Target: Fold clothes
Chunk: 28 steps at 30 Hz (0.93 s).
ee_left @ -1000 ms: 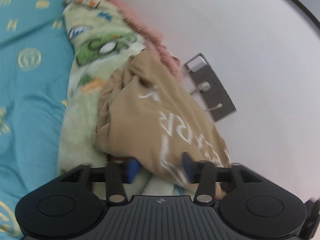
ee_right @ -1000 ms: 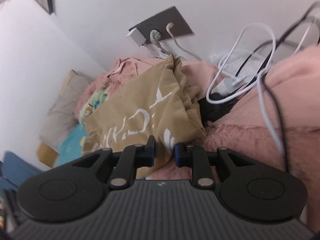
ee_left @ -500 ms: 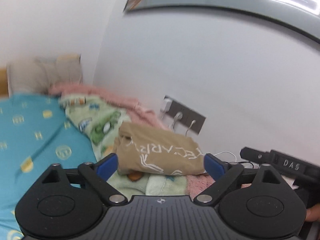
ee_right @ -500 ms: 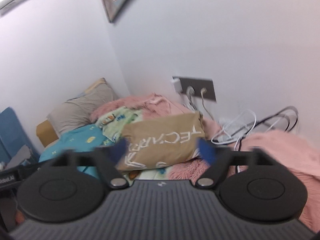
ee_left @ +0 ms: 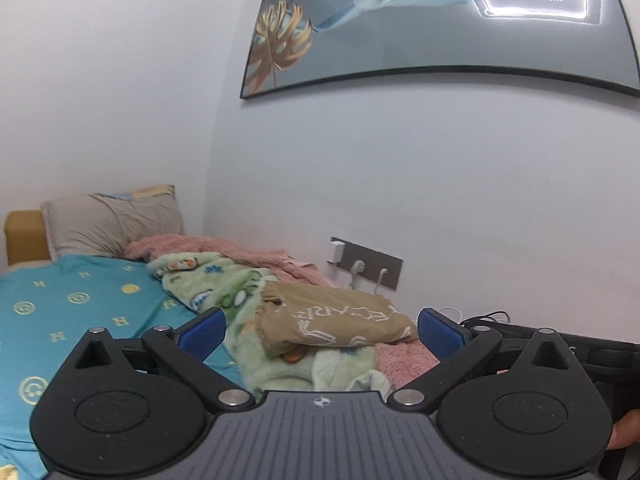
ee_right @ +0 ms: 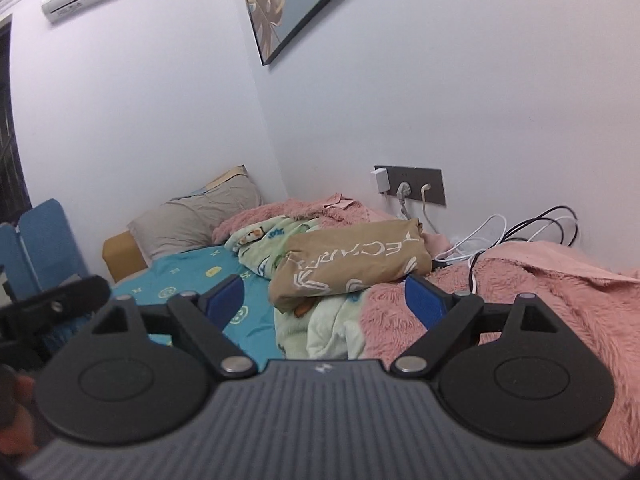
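A folded tan garment [ee_left: 336, 316] with white lettering lies on a green cartoon-print blanket [ee_left: 224, 296] against the wall; it also shows in the right wrist view [ee_right: 352, 260]. My left gripper [ee_left: 320, 330] is open and empty, well back from the garment. My right gripper [ee_right: 326, 298] is open and empty too, also back from it. Part of the right gripper shows at the left wrist view's right edge [ee_left: 580, 348].
A teal patterned sheet [ee_left: 60, 320] covers the bed, with a grey pillow [ee_left: 108, 224] at its head. A pink fluffy blanket [ee_right: 520, 300] lies on the right. A wall socket panel [ee_right: 412, 184] with plugs and loose cables [ee_right: 520, 228] sits behind the garment.
Both grippers let go of the tan garment, opened wide and pulled back and up from it. The garment now lies folded on the green blanket.
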### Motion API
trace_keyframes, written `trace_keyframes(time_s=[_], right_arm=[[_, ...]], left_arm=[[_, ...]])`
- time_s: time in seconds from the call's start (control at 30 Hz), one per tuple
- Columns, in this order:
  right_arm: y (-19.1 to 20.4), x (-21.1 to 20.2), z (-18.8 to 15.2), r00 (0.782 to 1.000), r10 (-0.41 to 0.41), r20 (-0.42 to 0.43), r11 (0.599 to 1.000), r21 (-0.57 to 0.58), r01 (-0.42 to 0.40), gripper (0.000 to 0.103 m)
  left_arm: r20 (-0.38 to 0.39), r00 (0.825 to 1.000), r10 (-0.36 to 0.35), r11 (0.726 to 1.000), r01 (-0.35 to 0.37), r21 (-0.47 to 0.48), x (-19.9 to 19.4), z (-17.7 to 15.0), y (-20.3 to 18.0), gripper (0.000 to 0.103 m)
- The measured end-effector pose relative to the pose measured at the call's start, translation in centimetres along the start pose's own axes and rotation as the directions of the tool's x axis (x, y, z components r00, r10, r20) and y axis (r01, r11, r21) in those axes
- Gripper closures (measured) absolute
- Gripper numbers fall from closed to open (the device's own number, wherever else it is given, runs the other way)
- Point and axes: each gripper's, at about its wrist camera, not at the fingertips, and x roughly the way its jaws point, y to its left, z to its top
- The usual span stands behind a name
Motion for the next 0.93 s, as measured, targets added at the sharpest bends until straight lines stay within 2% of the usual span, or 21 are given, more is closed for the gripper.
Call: trace_keyframes(time_s=[0.23, 0.4, 0.53, 0.7, 0.93], right_arm=[[2.8, -1.3, -1.2, 0.999, 0.019, 0.051, 0.996, -0.083, -0.015, 0.014], [4.3, -1.0, -1.9, 0.999, 0.007, 0.048, 0.997, -0.081, -0.003, 0.014], [5.4, -1.0, -2.4, 0.999, -0.007, 0.051, 0.990, -0.140, 0.014, 0.014], [5.7, -1.2, -2.3, 0.999, 0.000, 0.050, 0.989, -0.147, 0.007, 0.014], [5.6, -1.7, -2.3, 0.999, -0.008, 0.049, 0.989, -0.148, 0.015, 0.014]], left_arm=[[0.016, 1.000, 0.016, 1.000, -0.016, 0.002, -3.1, -1.0, 1.0, 0.000], [0.025, 0.997, 0.079, 0.995, -0.080, 0.056, -3.4, -1.7, 1.1, 0.000], [0.018, 0.995, 0.097, 0.994, -0.098, 0.048, -3.4, -2.2, 2.1, 0.000], [0.005, 0.992, 0.124, 0.991, -0.124, 0.041, -3.5, -2.1, 3.0, 0.000], [0.002, 0.992, 0.126, 0.991, -0.126, 0.038, -4.0, -1.8, 2.9, 0.000]])
